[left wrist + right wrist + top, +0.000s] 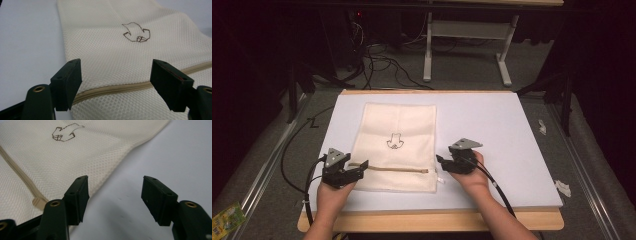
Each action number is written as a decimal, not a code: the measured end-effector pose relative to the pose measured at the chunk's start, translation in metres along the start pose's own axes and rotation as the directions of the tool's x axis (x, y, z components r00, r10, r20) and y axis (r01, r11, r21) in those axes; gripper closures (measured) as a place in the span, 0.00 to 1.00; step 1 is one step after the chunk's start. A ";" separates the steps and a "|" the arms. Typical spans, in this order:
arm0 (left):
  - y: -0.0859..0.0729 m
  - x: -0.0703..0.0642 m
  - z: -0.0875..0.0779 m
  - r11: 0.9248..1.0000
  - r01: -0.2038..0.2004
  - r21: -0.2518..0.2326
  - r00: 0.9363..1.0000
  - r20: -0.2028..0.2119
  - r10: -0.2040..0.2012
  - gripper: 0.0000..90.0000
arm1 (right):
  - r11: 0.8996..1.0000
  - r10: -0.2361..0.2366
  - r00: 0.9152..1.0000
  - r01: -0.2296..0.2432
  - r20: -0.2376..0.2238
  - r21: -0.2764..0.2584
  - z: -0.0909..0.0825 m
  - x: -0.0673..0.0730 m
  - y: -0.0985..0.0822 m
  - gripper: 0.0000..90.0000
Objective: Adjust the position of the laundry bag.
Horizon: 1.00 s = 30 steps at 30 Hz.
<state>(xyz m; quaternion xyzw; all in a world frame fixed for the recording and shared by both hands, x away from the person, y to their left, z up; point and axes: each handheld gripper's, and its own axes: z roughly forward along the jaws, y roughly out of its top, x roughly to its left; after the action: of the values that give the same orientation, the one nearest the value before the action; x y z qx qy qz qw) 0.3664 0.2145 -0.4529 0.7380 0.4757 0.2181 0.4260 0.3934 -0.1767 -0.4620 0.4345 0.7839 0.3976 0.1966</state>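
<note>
- The black fingers [66, 83] of your left gripper [343, 171] are spread wide with nothing between them, and your right gripper [455, 162] is wide apart and holding nothing too.
- The cream mesh cloth bag with a small brown drawing [394, 145] lies flat on the pale blue-white table mat [507, 130], from the middle out to about 9 o'clock.
- Its tan zipper [394, 170] runs across the near end, toward 6 o'clock.
- It looks like you are about to open it. Pinch the bag corner at the zipper's 9 o'clock end with your left gripper. Go low so you catch cloth, not just air.
- Your right gripper sits just off the bag's 3 o'clock edge, near the zipper's end there. I cannot make out the pull tab.
- You have lots of bare mat toward 3 o'clock and 12 o'clock. The wooden table edge [432, 220] is close at 6 o'clock, so don't drag the bag that way.
</note>
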 end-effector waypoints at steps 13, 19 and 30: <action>-0.004 0.007 0.000 1.000 0.025 0.001 1.000 -0.005 -0.025 0.29 | 0.993 -0.044 0.999 0.043 0.006 0.108 0.055 0.023 0.019 0.87; -0.004 0.008 -0.003 0.999 0.035 -0.011 0.999 -0.002 -0.035 0.29 | 0.993 -0.052 0.998 0.048 0.032 0.105 0.039 0.007 0.016 0.98; -0.004 0.002 0.002 1.000 0.012 0.002 1.000 0.016 -0.012 0.29 | 0.993 -0.010 0.995 -0.002 0.099 0.117 -0.004 -0.044 -0.015 0.97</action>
<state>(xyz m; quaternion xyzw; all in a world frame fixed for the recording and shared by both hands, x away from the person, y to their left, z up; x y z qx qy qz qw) 0.3667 0.2164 -0.4572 0.7372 0.4771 0.2092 0.4303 0.4068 -0.2199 -0.4731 0.4629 0.7960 0.3283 0.2103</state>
